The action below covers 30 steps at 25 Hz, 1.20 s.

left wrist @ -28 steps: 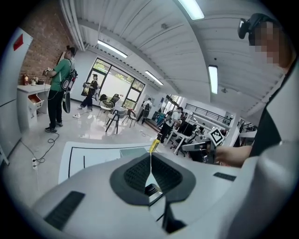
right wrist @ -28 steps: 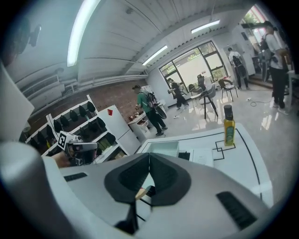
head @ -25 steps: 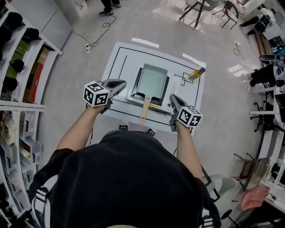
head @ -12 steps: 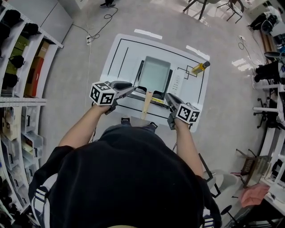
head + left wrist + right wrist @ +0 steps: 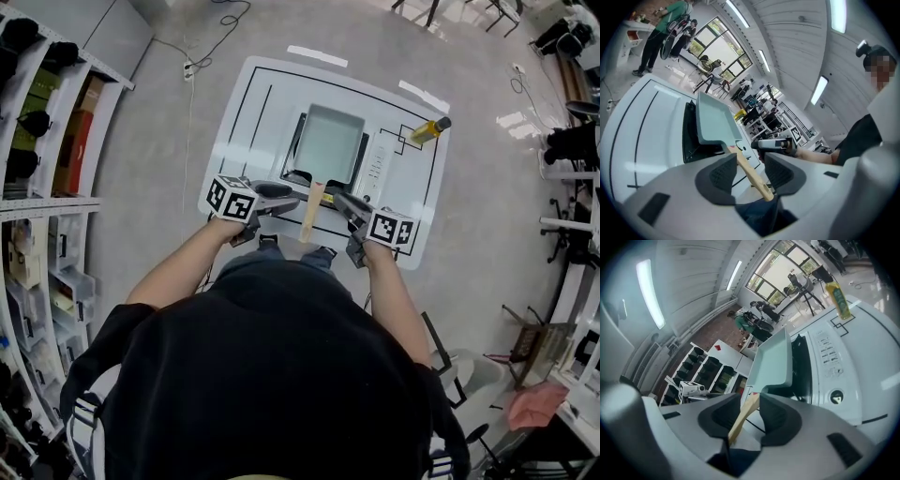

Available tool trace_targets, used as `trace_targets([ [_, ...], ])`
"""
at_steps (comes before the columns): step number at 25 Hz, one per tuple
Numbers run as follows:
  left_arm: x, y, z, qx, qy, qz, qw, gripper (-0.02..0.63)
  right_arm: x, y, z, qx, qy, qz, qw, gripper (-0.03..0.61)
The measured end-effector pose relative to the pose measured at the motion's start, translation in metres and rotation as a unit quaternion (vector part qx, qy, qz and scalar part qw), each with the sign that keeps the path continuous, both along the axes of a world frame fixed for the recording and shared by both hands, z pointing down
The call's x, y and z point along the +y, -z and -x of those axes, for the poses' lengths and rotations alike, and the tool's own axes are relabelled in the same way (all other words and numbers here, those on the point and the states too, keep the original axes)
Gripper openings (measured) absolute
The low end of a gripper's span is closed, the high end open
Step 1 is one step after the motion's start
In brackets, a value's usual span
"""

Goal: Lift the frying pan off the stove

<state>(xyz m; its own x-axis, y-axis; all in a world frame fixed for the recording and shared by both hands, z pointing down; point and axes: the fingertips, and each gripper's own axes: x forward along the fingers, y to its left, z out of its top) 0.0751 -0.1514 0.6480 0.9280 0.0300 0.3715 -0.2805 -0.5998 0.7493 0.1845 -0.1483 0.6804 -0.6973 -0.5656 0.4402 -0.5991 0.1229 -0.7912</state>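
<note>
Both grippers have moved down and inward toward the stove since the earlier frames, and the fingers of each have just been opening.

1. Worktop (image 5: 253,122): white, with black outlines. It carries the stove (image 5: 377,169).
2. Frying pan (image 5: 328,145): rectangular and pale green, seated on the stove's black burner area. Its wooden handle (image 5: 312,208) projects past the stove's near edge toward the person.
3. Left gripper (image 5: 292,200): at the stove's near edge, on the left of the handle. Its fingers (image 5: 723,172) stand apart. The handle shows in the gap between them, and no pad presses on it.
4. Right gripper (image 5: 339,199): at the stove's near edge, on the right of the handle. Its fingers (image 5: 777,420) stand apart. The handle shows in the gap, unclamped.
5. Yellow bottle (image 5: 429,130): lies to the right of the stove.
</note>
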Motion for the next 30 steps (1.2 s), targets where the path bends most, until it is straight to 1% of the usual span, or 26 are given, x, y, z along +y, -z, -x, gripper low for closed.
trace_targets([
  [6,0.018,-0.024,-0.008,0.011,0.004,0.066,0.9978,0.198,0.005,-0.013,0.016,-0.028,0.015,0.028,0.999,0.144],
  [10,0.027,-0.037,-0.014,0.016,-0.003,0.096,0.9953,0.21,0.005,-0.02,0.021,-0.055,0.017,0.043,0.997,0.156],
  [14,0.037,-0.046,-0.02,0.025,-0.009,0.128,0.9914,0.224,0.006,-0.027,0.029,-0.074,0.026,0.055,0.995,0.167],
  [19,0.052,-0.053,-0.027,0.038,-0.022,0.166,0.9851,0.231,0.006,-0.031,0.043,-0.114,0.034,0.069,0.991,0.17],
  [22,0.062,-0.054,-0.034,0.045,-0.036,0.184,0.9813,0.233,0.004,-0.034,0.051,-0.128,0.042,0.074,0.988,0.172],
  [30,0.081,-0.046,-0.045,0.068,-0.092,0.214,0.9702,0.233,-0.001,-0.038,0.061,-0.166,0.049,0.093,0.98,0.178],
])
